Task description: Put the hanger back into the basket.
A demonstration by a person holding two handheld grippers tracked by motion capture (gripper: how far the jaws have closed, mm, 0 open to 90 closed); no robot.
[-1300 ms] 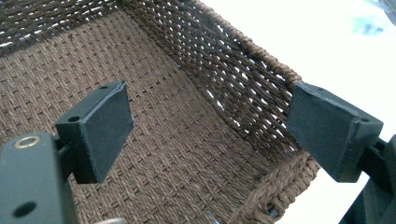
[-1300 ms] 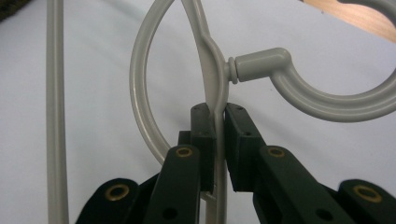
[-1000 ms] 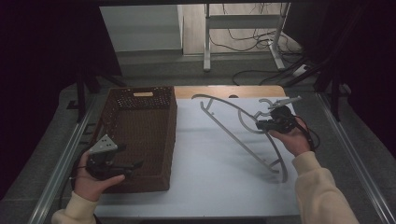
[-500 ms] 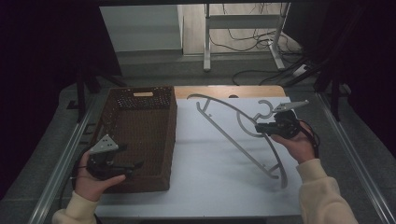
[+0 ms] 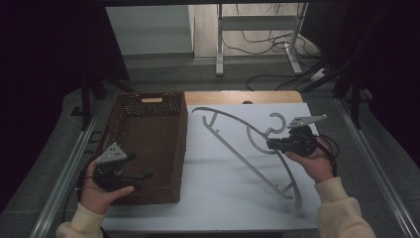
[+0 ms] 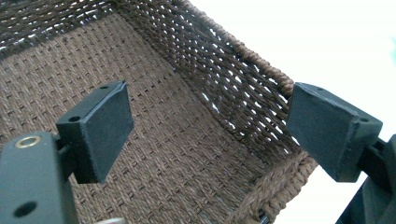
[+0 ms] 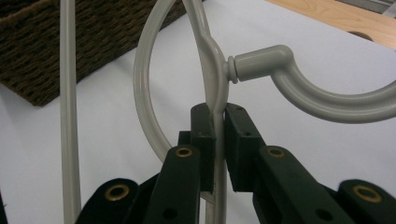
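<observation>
The right gripper [image 5: 275,144] has its jaws pinching the grey hanger [image 5: 247,148] on the thin frame just below the hook's neck [image 7: 232,63], at about 3 o'clock on the white table [image 5: 208,198]. One end of the hanger points to 12 o'clock near the basket; the other end is at 5 o'clock, near the table's front edge. The left gripper [image 5: 141,175] hovers over the brown wicker basket [image 5: 148,106] at 8 o'clock, with its jaws spread wide and nothing between them.

I think the grip is the risk here. The pads hold only a narrow round bar, and the hanger is long, so it could turn in the jaws and swing. Its far end could then catch on the basket's rim.
</observation>
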